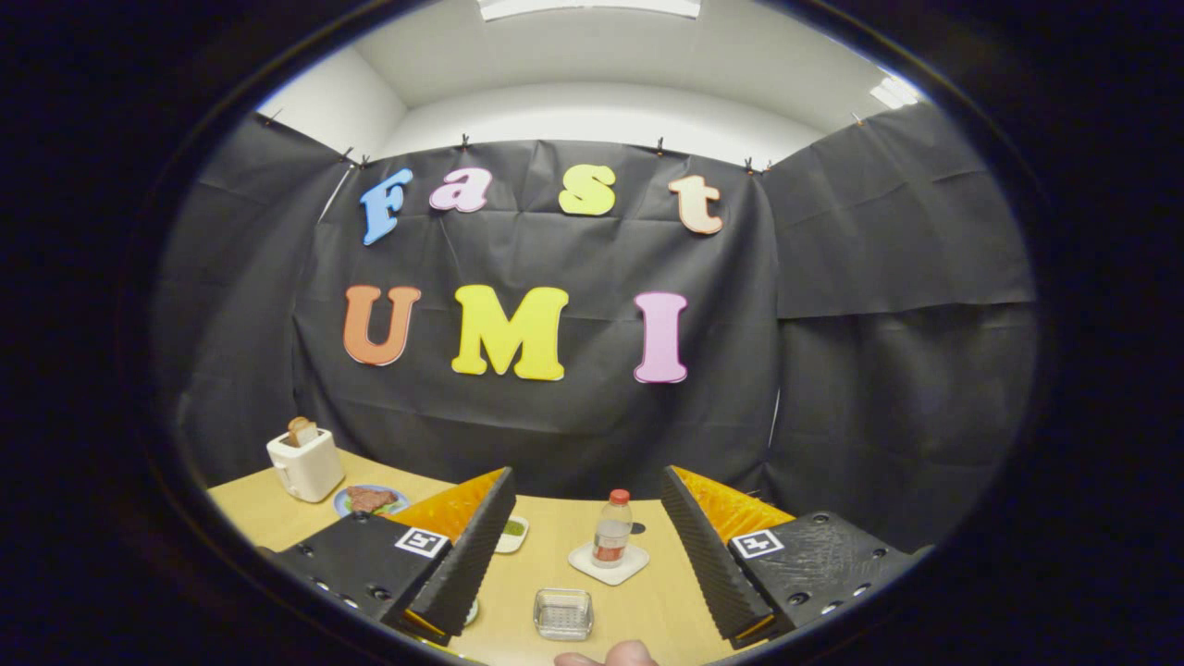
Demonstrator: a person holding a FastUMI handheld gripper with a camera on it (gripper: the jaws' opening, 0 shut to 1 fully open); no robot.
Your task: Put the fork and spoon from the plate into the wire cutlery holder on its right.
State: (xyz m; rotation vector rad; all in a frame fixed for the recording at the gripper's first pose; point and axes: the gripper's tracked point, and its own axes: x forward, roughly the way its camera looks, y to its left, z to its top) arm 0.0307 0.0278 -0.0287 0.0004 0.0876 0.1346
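Black claw (583, 555) agape, perhaps empty.

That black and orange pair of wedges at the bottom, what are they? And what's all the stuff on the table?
Those wedges are the two fingers of a gripper, a grabbing tool that a person holds by hand. The camera rides on the tool and looks forward along the fingers. They stand wide apart and hold nothing.

On the wooden table, between the fingers, lies a small clear glass dish. Beyond it a little bottle with a red cap stands on a white square coaster. Beyond the left finger are a white toaster with bread sticking up, a blue plate of food, and a small white dish with something green. Below the glass dish you can glimpse someone's fingertip.
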